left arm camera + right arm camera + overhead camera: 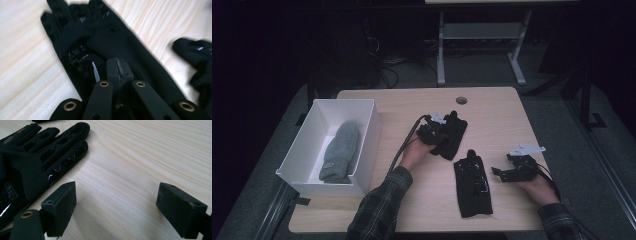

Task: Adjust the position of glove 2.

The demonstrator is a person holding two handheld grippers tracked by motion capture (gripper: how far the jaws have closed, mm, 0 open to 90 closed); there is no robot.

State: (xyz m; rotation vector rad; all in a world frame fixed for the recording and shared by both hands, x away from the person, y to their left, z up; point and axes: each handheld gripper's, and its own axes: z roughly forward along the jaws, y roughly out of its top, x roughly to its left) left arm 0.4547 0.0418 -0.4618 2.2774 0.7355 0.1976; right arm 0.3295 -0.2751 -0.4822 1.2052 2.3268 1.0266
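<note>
**Left gripper clamped on black glove; second glove awaits**

Dim room, pale wood-grain tabletop (502, 107). Left gripper (117, 65) has its jaws pinched together, apparently nipping the fabric of the black synthetic glove with glossy palm patches (100, 42), which lies directly beneath and ahead of the jaws, fingers pointing away. Judgement: the pinch near the cuff lets the glove be dragged or lifted whole. Right gripper (116, 207) rests released, jaws wide apart over bare wood; the second black glove with slotted fingers (37, 157) lies just beside its left jaw, untouched. A white open-topped box (367, 135), holding a grey knitted mitten (341, 150), stands well left of the left gripper, the likely destination.
</note>
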